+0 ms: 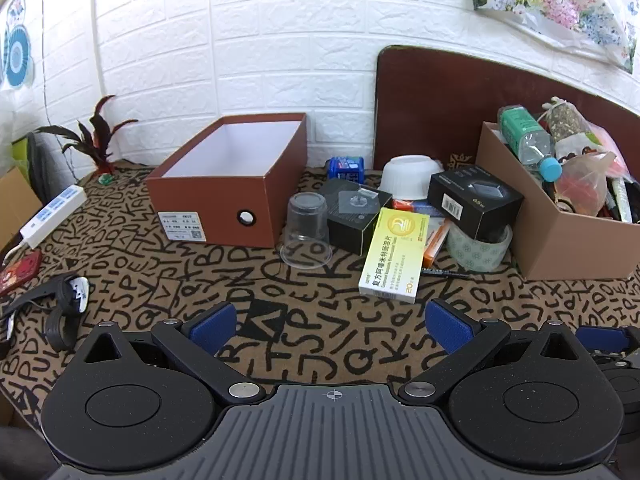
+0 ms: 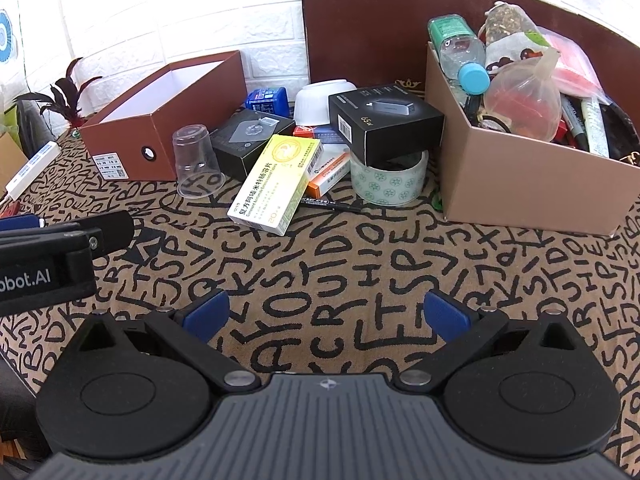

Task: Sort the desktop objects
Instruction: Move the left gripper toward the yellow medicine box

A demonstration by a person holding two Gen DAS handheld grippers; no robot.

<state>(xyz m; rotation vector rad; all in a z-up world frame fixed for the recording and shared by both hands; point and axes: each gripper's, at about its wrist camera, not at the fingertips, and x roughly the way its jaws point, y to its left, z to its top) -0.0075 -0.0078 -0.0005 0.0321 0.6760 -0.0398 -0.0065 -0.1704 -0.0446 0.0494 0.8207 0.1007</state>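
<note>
- Left wrist view shows one empty reddish-brown cardboard shoebox (image 1: 228,178) and one tan cardboard box (image 1: 560,240) crammed with bottles, bags and pens, both on the letter-patterned tan tablecloth (image 1: 224,280).
- Between the two boxes lies one cluster: one clear plastic cup (image 1: 306,230) upside down, one white bowl (image 1: 410,176) upside down, two black cartons, one blue carton, one roll of patterned tape (image 1: 478,248), one black marker.
- One yellow-and-white medicine carton (image 1: 394,256) leans at the front of the cluster, long axis running from the pile toward the camera.
- Left gripper (image 1: 334,320) has its jaws spread wide, empty, above bare cloth.
- Right gripper (image 2: 324,312) likewise stands fully spread, holding nothing, well short of the carton.
</note>
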